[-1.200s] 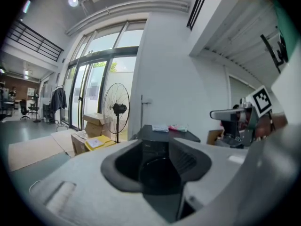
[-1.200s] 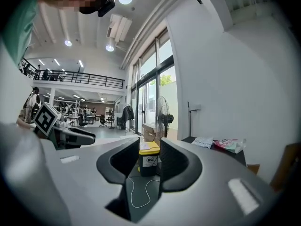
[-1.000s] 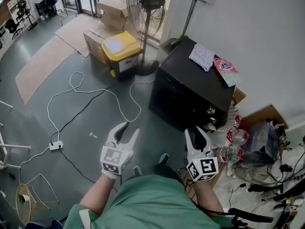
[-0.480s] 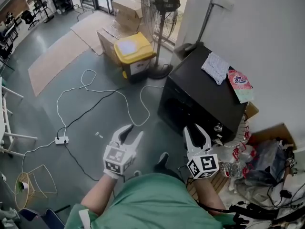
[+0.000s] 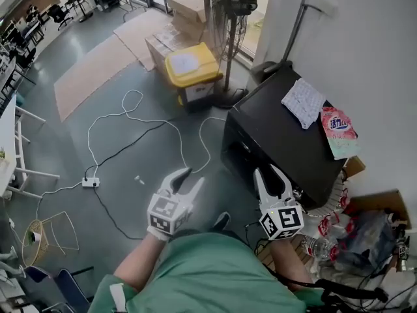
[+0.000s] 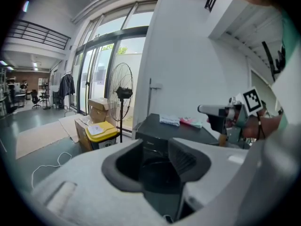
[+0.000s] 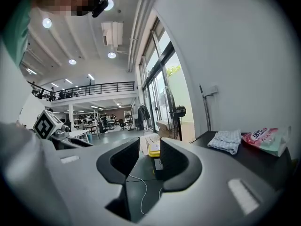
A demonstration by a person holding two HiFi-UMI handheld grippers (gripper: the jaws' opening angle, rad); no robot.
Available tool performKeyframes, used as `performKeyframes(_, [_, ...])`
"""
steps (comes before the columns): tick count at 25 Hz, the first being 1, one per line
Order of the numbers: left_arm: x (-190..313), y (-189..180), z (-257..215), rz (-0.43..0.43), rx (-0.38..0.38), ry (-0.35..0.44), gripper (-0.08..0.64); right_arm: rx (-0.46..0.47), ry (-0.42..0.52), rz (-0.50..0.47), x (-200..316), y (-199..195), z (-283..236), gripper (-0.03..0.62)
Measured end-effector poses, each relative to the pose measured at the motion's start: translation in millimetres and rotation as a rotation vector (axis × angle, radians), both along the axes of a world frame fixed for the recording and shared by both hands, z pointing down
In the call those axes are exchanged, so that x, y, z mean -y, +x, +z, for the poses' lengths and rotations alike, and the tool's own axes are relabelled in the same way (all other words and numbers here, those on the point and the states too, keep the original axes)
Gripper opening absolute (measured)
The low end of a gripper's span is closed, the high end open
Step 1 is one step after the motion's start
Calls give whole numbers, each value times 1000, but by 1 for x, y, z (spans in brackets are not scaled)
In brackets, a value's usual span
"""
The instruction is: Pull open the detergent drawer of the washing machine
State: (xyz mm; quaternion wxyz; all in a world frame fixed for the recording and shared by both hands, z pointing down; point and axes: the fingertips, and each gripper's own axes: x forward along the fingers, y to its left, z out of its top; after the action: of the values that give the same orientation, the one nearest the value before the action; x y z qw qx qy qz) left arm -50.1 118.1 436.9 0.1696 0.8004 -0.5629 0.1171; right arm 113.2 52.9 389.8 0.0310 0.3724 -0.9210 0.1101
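1. Washing machine (image 5: 273, 126), the big black box by the white wall, is looking bigger and nearer than a second ago, so the person is walking up to it.
2. Yellow bin (image 5: 189, 67) is drifting sideways in the head view as the person is stepping closer.
3. Left gripper (image 5: 192, 176) and right gripper (image 5: 266, 169) are reaching nearer the machine's front; both are hanging half open, holding nothing.
4. Detergent drawer is hiding somewhere on that dark front, too dark to pick out; nothing is touching it yet, so the pulling is probably still coming.
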Motion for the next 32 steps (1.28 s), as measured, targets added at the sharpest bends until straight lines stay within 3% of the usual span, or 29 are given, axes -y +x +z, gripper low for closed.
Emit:
performKeyframes(10, [51,28,10,7,-33,-22,166,15,-17,4,41,31,8,120])
performKeyframes(17, [81,36,22,64,-66,-29,167,-9,-26,65,58,46,14,120])
performKeyframes(24, [118,27,32,127,-108,-33,167,-46,-35,163,81,52,18,120])
performKeyframes(32, [179,-1,58,224,-211,-90,170,-92,-51,236,125,22,24,120])
